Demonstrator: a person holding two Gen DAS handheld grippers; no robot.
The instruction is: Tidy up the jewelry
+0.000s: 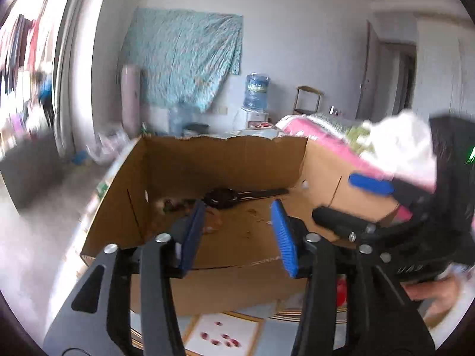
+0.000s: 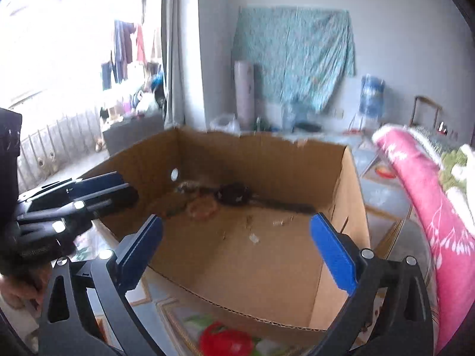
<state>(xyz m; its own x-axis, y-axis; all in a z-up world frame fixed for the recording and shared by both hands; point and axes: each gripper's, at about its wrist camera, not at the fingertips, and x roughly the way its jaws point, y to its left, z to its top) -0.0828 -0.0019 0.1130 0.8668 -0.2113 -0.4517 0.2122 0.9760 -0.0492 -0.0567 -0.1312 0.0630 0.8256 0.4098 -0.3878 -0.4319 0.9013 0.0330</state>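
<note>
My left gripper point(image 1: 242, 234) and right gripper point(image 2: 236, 244) both stand spread and empty, just short of the cardboard box point(image 2: 341, 178). The jewelry point(image 2: 202, 206) lies loose with a dark watch point(image 2: 234, 194) at its far wall, so I judge sorting barely begun. Blur hides which pieces are which.

blurred beyond telling: small jewelry bits point(image 2: 253, 237) on the cardboard box point(image 2: 350, 195) floor, and a dark heap point(image 2: 234, 194) by the back wall. cut off at the left edge of the right wrist view: left tool point(image 2: 101, 191).
</note>
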